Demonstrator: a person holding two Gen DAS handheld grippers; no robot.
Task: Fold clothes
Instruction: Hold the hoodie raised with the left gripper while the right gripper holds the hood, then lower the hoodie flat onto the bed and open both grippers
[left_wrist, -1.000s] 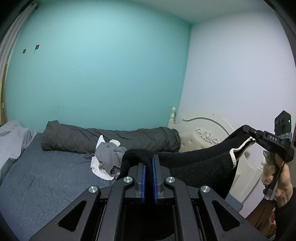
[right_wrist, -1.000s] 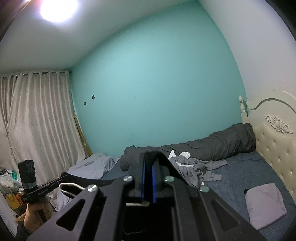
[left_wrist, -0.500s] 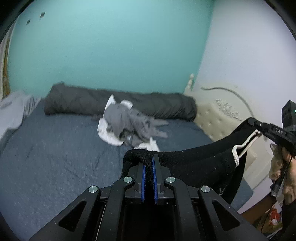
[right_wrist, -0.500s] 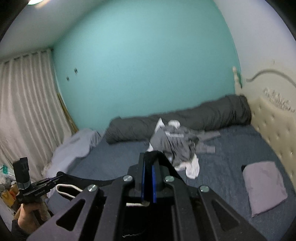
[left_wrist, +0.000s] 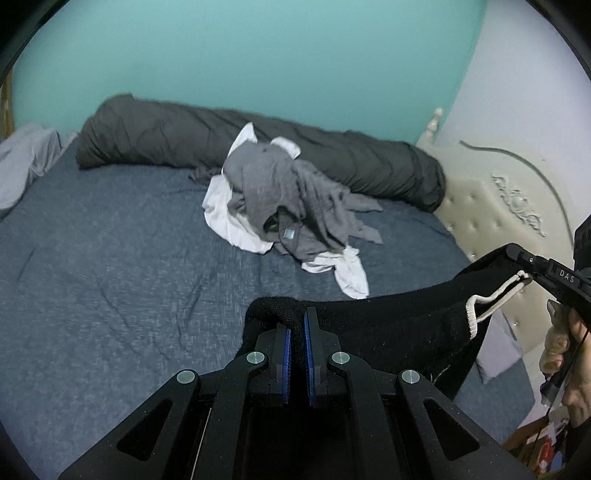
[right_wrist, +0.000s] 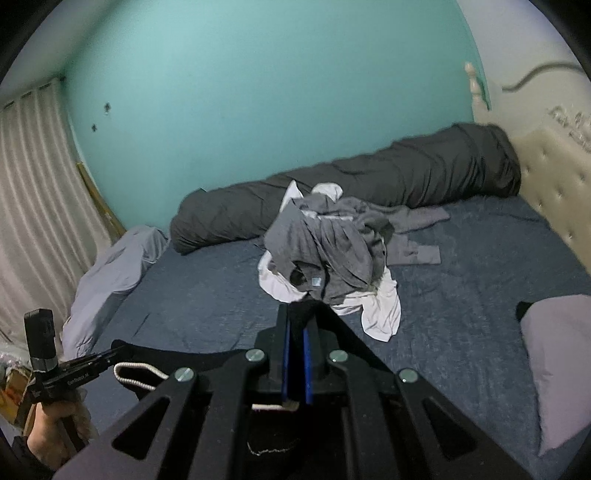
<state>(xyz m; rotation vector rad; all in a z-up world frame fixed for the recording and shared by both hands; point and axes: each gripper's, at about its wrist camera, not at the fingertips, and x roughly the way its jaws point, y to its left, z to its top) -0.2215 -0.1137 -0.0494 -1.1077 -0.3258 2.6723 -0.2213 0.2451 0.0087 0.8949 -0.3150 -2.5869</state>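
A black garment (left_wrist: 391, 321) with a white drawstring (left_wrist: 495, 295) hangs stretched between my two grippers above the bed. In the left wrist view my left gripper (left_wrist: 297, 315) is shut on one bunched end of it, and my right gripper (left_wrist: 515, 254) pinches the other end at the far right, held by a hand (left_wrist: 565, 354). From the right wrist view, my right gripper (right_wrist: 297, 314) is shut on black cloth, and the left gripper (right_wrist: 116, 352) grips the garment (right_wrist: 192, 360) at lower left. A heap of grey and white clothes (right_wrist: 328, 254) lies mid-bed, beyond both grippers.
The blue-grey bed sheet (left_wrist: 110, 277) spreads below. A rolled dark duvet (left_wrist: 177, 136) lies along the teal wall. A cream tufted headboard (right_wrist: 554, 177) stands at the right. A folded lilac piece (right_wrist: 554, 365) lies near it; a pale sheet (right_wrist: 110, 266) and a curtain (right_wrist: 33, 192) are at the left.
Both grippers have dropped and tipped downward toward the bed, carrying the stretched black garment with them. The clothes heap now looks nearer. Both grips are unchanged.
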